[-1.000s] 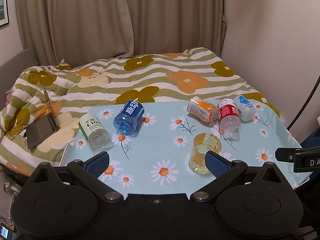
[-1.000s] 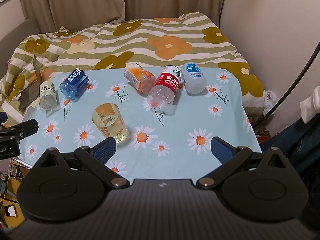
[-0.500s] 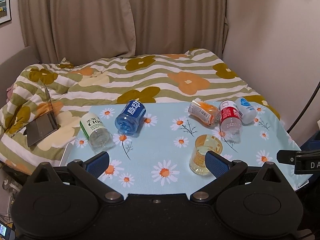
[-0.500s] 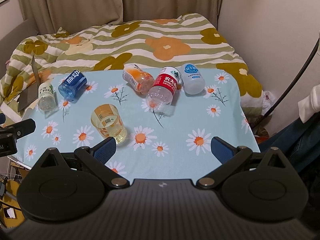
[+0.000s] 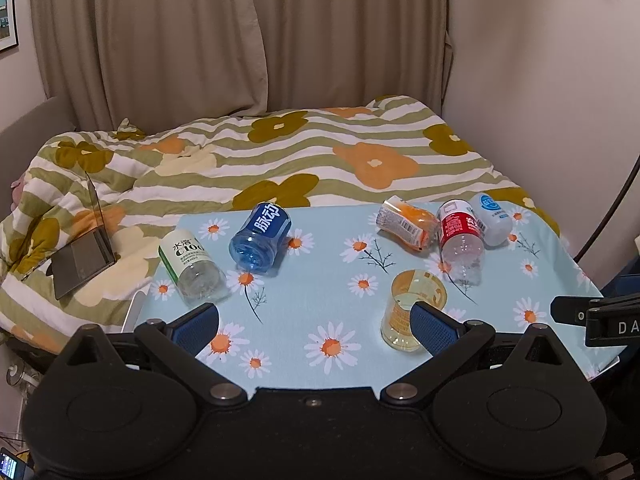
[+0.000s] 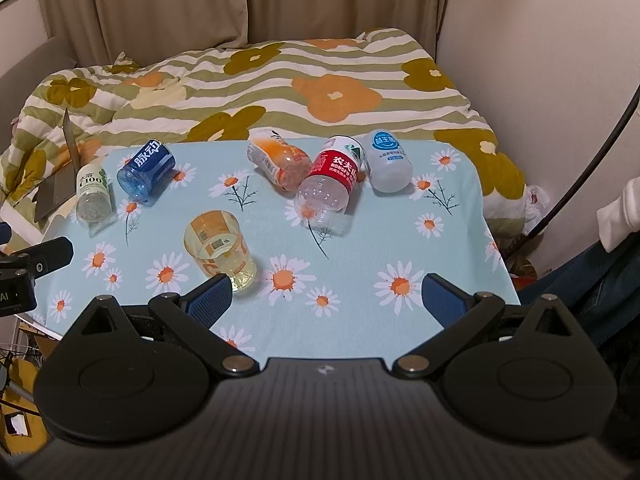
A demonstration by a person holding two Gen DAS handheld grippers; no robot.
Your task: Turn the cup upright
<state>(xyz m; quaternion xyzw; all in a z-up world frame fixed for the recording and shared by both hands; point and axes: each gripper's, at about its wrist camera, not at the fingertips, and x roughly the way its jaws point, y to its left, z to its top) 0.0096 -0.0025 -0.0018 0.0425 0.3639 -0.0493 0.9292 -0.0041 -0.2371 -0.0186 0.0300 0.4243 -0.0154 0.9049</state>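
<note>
A clear yellow cup (image 5: 414, 306) stands upright, mouth up, on the daisy-print table (image 5: 320, 280); it also shows in the right wrist view (image 6: 220, 250). Several cut-bottle cups lie on their sides: a white-green one (image 5: 192, 266), a blue one (image 5: 261, 236), an orange one (image 5: 408, 226), a red one (image 5: 460, 240) and a white-blue one (image 5: 491, 218). My left gripper (image 5: 314, 322) is open and empty above the table's near edge, its right finger in front of the yellow cup. My right gripper (image 6: 326, 300) is open and empty, to the right of the yellow cup.
A bed with a striped floral quilt (image 5: 280, 152) lies behind the table. An open laptop (image 5: 86, 240) rests on the quilt at the left. Curtains and a wall close the back and right. A dark cable (image 6: 592, 152) hangs at the right.
Both grippers have drawn back and risen slightly from the table, so the scene looks a little farther away. The cups have not moved.
</note>
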